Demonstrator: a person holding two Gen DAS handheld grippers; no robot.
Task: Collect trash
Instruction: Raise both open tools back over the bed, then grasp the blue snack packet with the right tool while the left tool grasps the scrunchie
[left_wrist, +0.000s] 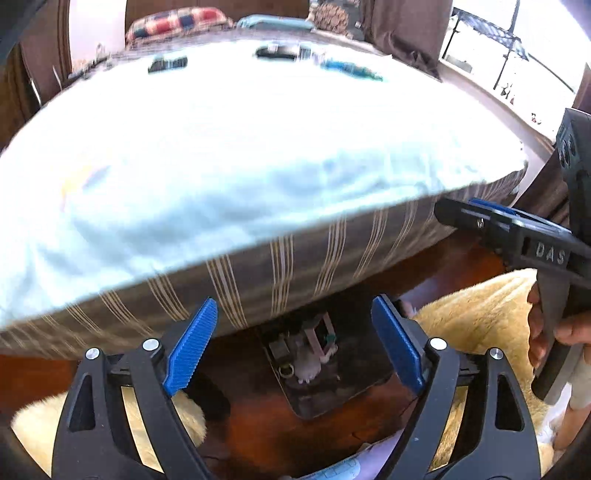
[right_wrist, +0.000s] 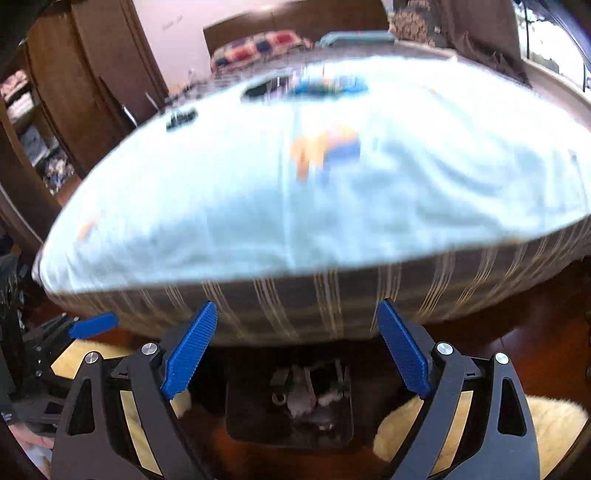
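Trash bin (left_wrist: 325, 373) on floor below both spread, empty grippers, left gripper (left_wrist: 295, 343), right gripper (right_wrist: 297, 347).

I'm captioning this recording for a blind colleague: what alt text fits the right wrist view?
An open, empty right gripper hangs above a dark bin holding scraps on the wooden floor, beside a bed with a pale sheet. Blurred items lie on the bed's far side.

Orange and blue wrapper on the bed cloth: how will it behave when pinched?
The orange and blue wrapper lies flat on the pale cloth, so it is probably light and floppy. It may slide rather than lift. Blur hides its material, so slipperiness is uncertain.
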